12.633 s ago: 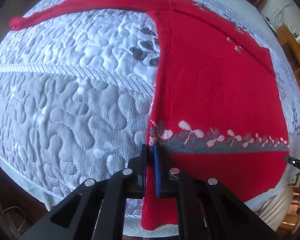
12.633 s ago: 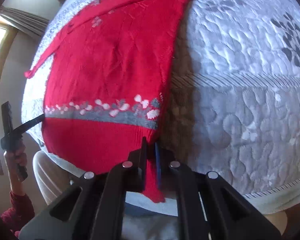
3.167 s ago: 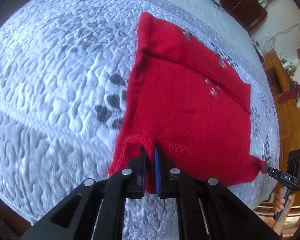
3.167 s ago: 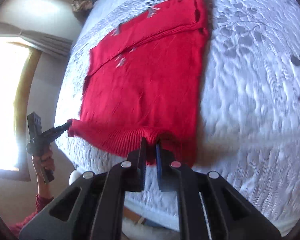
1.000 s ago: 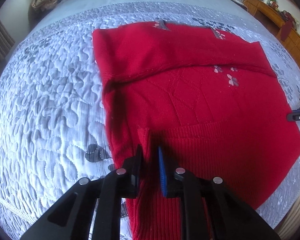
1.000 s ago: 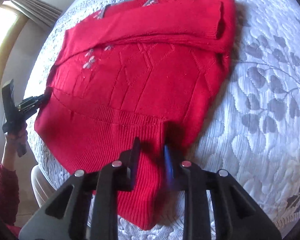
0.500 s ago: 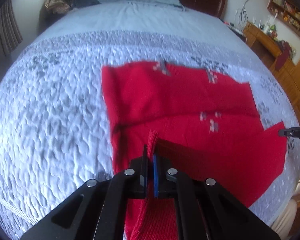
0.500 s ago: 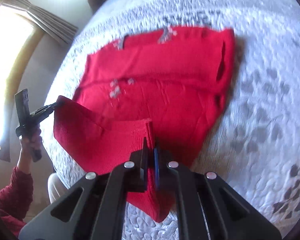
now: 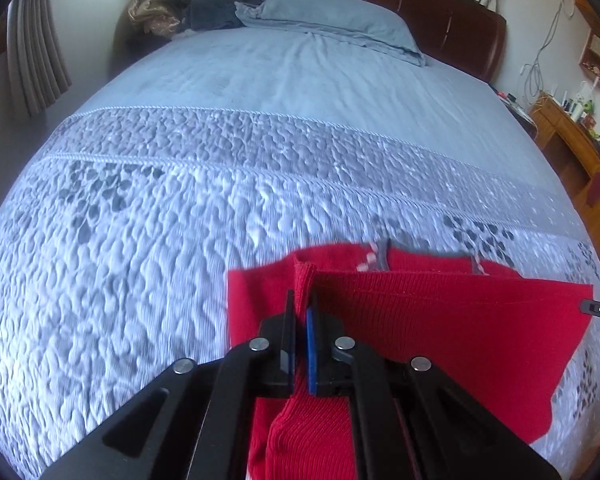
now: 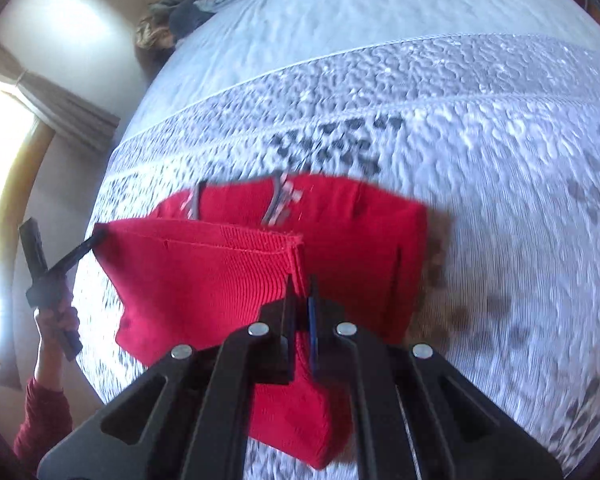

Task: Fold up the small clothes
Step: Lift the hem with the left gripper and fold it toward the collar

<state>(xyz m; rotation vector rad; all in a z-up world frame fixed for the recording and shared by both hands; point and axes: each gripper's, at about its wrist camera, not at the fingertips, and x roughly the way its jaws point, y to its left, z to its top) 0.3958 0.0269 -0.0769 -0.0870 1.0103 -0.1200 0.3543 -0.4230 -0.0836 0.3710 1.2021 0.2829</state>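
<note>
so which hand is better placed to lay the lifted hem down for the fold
Neither alone. The left tongs and right tongs each pinch one corner of the red knitted sweater's hem, raised over its folded body, so both should lower together.

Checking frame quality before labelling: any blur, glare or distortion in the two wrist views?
Left wrist: strong fisheye bulge, even light, slight smear on the quilt; red sweater hem fairly sharp. Right wrist: heavy motion blur across quilt and sweater's far edge, window blown out white at left.
</note>
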